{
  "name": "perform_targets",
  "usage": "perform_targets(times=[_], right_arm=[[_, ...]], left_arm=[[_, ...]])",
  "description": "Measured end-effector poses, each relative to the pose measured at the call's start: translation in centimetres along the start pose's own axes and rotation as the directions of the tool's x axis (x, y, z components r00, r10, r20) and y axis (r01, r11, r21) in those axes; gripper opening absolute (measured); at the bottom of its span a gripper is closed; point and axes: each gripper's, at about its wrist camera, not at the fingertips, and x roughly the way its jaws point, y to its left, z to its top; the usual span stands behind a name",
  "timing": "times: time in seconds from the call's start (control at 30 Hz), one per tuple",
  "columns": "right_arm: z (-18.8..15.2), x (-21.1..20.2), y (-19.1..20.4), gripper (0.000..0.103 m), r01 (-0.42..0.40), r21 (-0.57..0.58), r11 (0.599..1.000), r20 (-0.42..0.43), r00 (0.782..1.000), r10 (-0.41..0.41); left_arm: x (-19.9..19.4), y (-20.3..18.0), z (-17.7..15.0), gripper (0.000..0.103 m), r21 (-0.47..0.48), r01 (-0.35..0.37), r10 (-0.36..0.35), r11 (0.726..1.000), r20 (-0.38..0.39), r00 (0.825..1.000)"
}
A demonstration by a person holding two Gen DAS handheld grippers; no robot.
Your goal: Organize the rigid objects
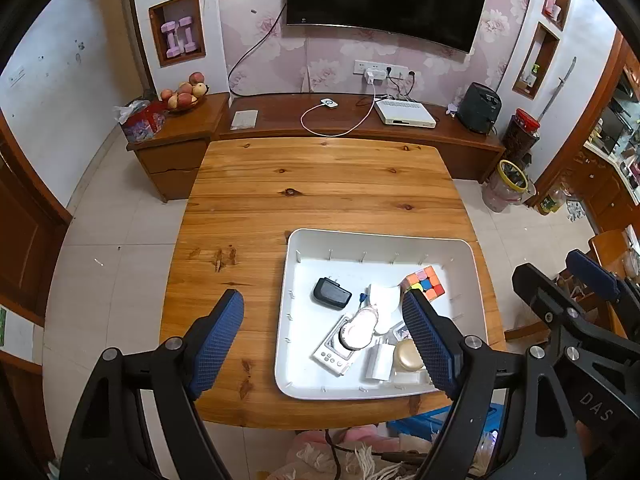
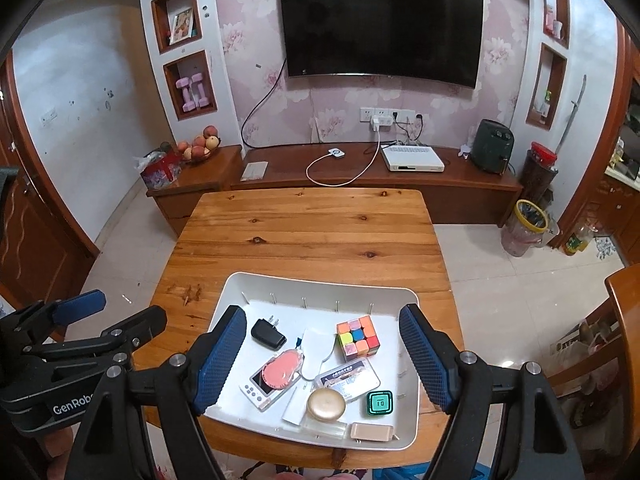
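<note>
A white tray (image 1: 292, 272) (image 2: 236, 292) sits on the near right part of the wooden table (image 1: 320, 184) (image 2: 308, 232). It holds a colour cube (image 2: 357, 338) (image 1: 426, 282), a black charger (image 2: 268, 333) (image 1: 331, 293), a pink round brush (image 2: 281, 370), a gold round compact (image 2: 326, 403), a green square gadget (image 2: 379, 403), a white calculator-like device (image 2: 258, 388) and other small items. My left gripper (image 1: 322, 344) is open and empty above the tray's left edge. My right gripper (image 2: 322, 354) is open and empty above the tray.
A TV cabinet (image 2: 360, 172) stands behind the table with a white box (image 2: 412, 160), a cable and a fruit bowl (image 2: 200, 146). A bin (image 2: 528, 228) and jars stand on the floor at right. A wooden chair (image 2: 624, 320) is at the right edge.
</note>
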Motion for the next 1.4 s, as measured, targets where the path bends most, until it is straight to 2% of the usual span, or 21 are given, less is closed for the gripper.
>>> perform_targets(times=[0.33, 1.4], right_arm=[[0.3, -1.0, 0.6, 0.08, 0.016, -0.03, 0.999, 0.055, 0.998, -0.014], [-0.4, -1.0, 0.5, 0.08, 0.008, -0.024, 1.0, 0.036, 0.999, -0.008]], left_arm=[[-0.3, -0.1, 0.0, 0.084, -0.003, -0.011, 0.011, 1.0, 0.015, 1.0], [-1.1, 0.3, -0.1, 0.084, 0.002, -0.047, 0.047, 0.999, 0.023, 0.999]])
